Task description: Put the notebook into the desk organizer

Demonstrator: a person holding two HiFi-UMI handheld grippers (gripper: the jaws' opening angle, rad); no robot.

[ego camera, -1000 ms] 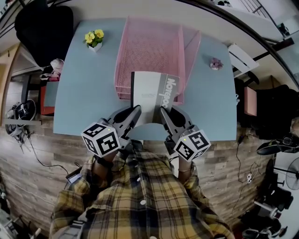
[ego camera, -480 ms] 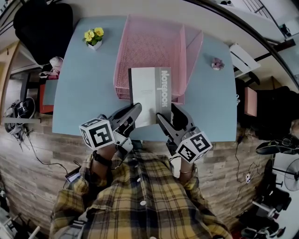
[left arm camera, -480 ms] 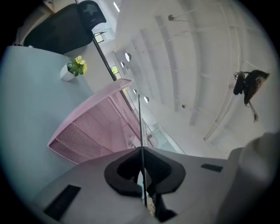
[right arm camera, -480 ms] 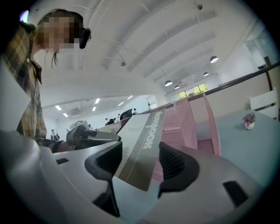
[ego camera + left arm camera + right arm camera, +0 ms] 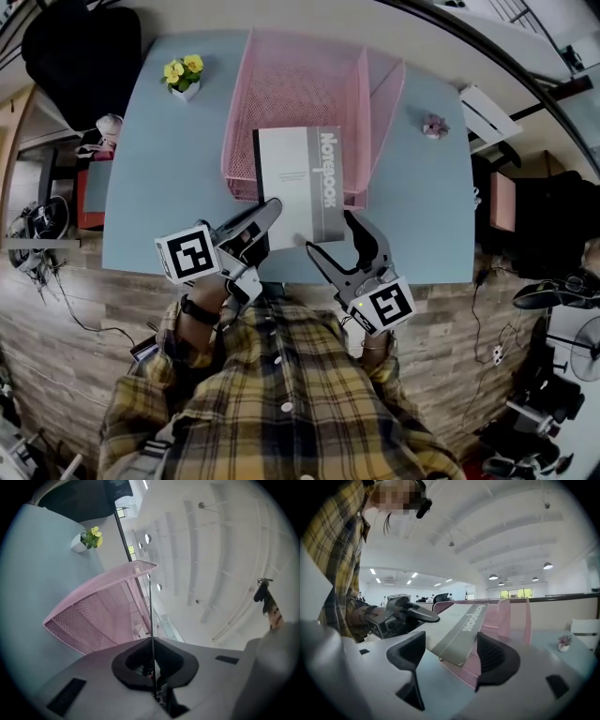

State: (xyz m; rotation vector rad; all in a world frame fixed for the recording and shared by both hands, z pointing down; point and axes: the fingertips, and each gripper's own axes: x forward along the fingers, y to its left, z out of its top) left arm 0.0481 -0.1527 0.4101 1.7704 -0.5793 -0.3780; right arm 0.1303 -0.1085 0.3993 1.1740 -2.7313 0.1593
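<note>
Broadly, most of the head view is filled by a pale blue table (image 5: 155, 187), with the person's plaid shirt (image 5: 281, 394) seen at its near edge. A pink mesh organizer (image 5: 291, 84) is set at the middle of the table's far half, with its open front turned towards the person.

The notebook (image 5: 295, 178) is held with its far part over the organizer's front and its near part projecting towards the person. It is seen nearly flat, grey-banded cover up. Whether it touches the mesh cannot be told.

The left gripper (image 5: 268, 210) is clamped on the notebook's near left corner. In its own view the jaws are seen pressed together on the thin edge of the notebook (image 5: 151, 616), which runs straight up between them, with the organizer (image 5: 89, 620) behind.

The right gripper (image 5: 330, 236) is held at the near right corner. Its jaws have just been opening and are now spread wide. In the right gripper view the notebook's corner (image 5: 457, 630) is seen between the pads (image 5: 497, 660), touched by neither.

A pot of yellow flowers (image 5: 184, 77) is placed near the table's far left corner. A small pink flower (image 5: 433, 127) is placed to the right of the organizer.
</note>
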